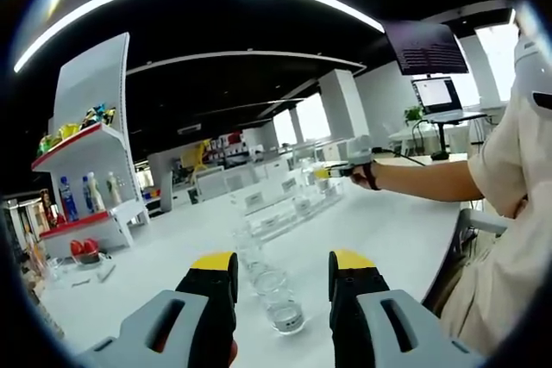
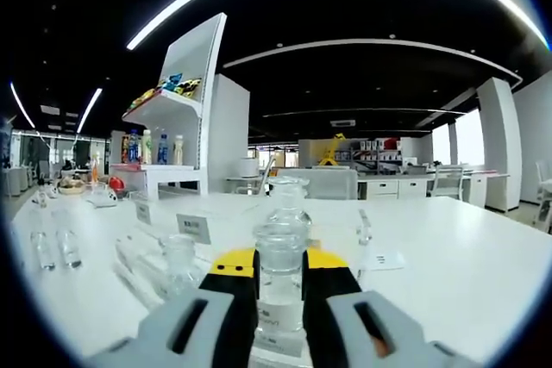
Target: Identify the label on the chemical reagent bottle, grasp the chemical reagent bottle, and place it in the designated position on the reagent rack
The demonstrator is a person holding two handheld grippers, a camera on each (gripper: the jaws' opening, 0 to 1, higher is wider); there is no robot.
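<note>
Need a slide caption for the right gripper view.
Right gripper clamps a clear reagent bottle over the white table.

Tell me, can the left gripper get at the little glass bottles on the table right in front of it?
Probably yes. The left gripper is open and a row of clear bottles stands on the white table between and beyond its tips, with nothing in between.

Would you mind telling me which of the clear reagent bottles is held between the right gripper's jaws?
It is the bottle at the centre of the right gripper view, clamped by the right gripper. The shorter bottle to its left stands free on the rack.
</note>
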